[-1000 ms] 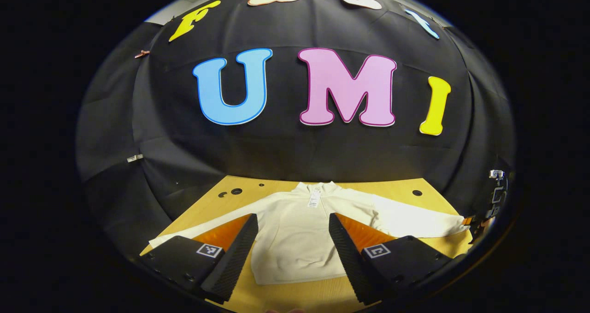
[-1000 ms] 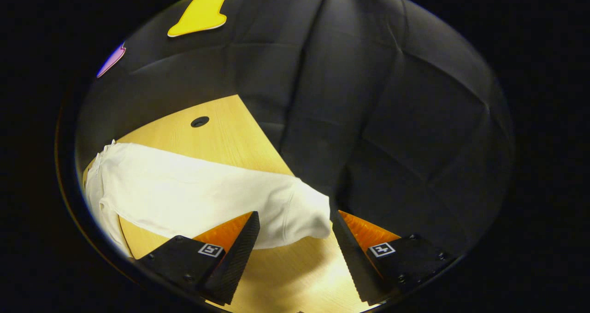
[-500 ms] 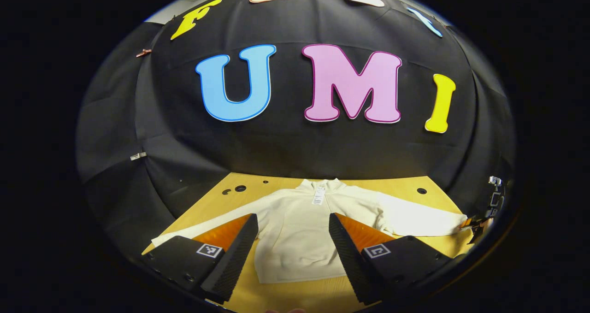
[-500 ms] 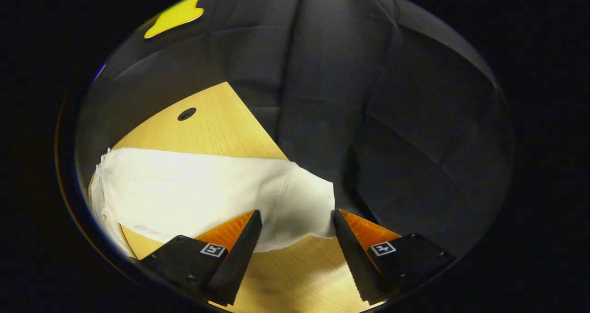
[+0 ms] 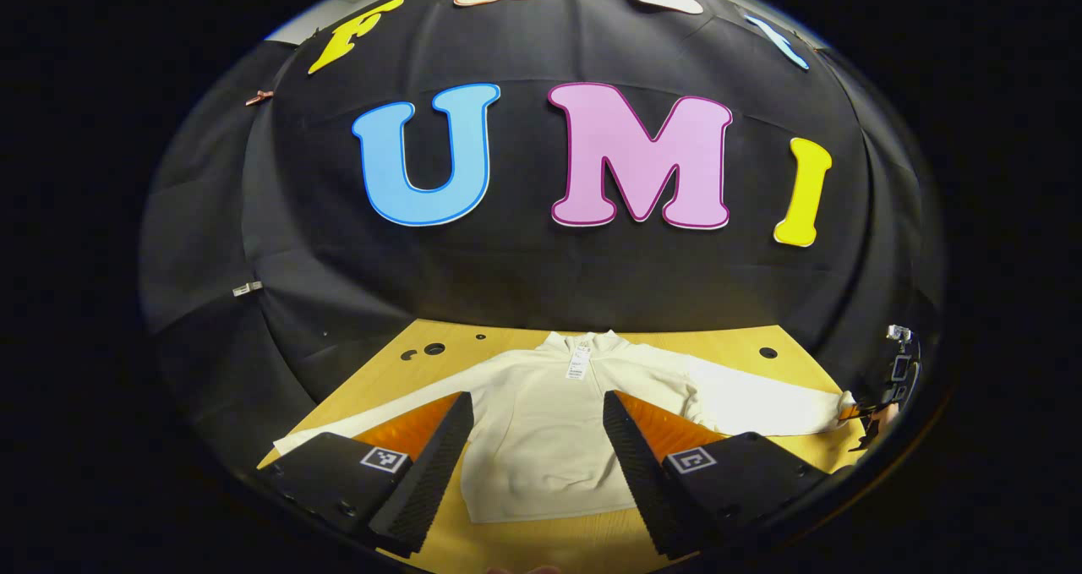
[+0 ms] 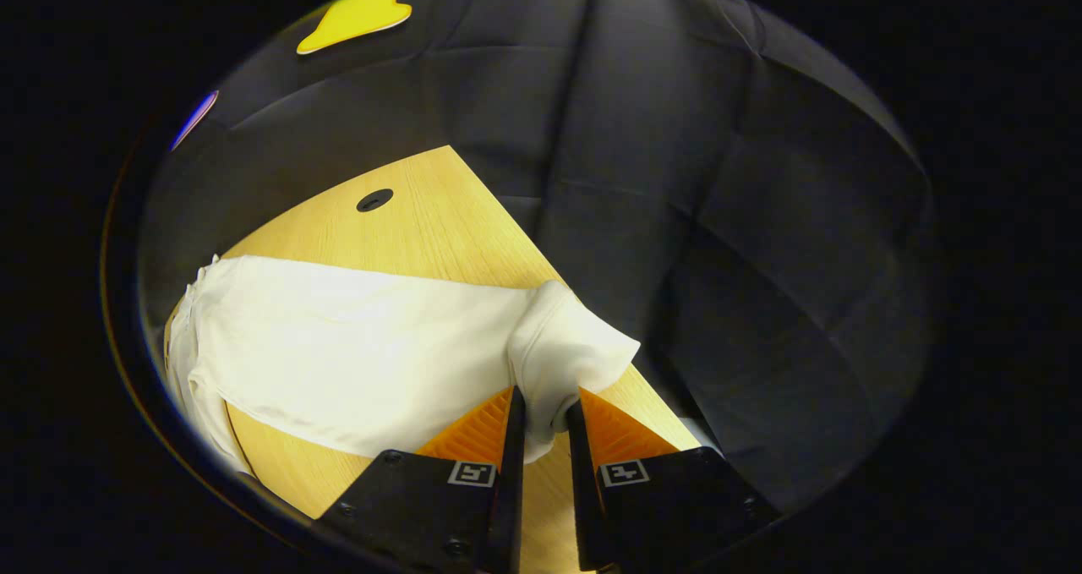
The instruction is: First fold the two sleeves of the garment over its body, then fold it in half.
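Right claw (image 6: 541,422) is pinching the cuff (image 6: 562,358) of a cream sweatshirt's sleeve (image 6: 355,337), both fingers pressing the fabric near the counter's (image 6: 423,219) edge by the black cloth wall. Left claw (image 5: 534,447) is hovering with its fingers spread wide apart, gripping nothing, above the sweatshirt (image 5: 549,422), which is lying flat and face up in the middle of the wooden counter (image 5: 524,549) with both sleeves stretched outward and a tag (image 5: 577,364) showing at the collar. Far to the right in the left gripper view, the other claw (image 5: 862,413) is meeting the sleeve's end.
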Tool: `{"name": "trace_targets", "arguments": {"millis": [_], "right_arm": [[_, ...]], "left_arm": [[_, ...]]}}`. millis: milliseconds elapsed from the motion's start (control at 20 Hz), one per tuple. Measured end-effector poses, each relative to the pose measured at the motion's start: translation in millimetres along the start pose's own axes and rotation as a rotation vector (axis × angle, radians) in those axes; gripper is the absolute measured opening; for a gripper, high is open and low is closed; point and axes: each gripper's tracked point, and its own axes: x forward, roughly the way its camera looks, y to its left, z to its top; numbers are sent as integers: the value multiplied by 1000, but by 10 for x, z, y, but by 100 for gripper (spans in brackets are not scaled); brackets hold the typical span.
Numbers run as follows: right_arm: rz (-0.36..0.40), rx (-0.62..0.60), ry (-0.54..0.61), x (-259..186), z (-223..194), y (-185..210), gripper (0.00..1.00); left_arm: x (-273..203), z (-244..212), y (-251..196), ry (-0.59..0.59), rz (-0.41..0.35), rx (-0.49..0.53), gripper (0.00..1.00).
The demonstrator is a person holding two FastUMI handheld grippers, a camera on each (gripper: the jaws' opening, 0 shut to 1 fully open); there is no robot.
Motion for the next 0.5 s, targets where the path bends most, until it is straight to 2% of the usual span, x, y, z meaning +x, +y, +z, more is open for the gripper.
{"name": "trace_targets", "arguments": {"millis": [50,200,500], "right_arm": [[3,-11,0,30,5,32,21],[50,-51,20,15,11,144,12],[26,-99,-60,-263,387,183,12]], "left_arm": [[7,11,16,0,0,2,95],[18,-16,36,9,0,1,95],[5,-16,144,5,-4,-4,95]]}}
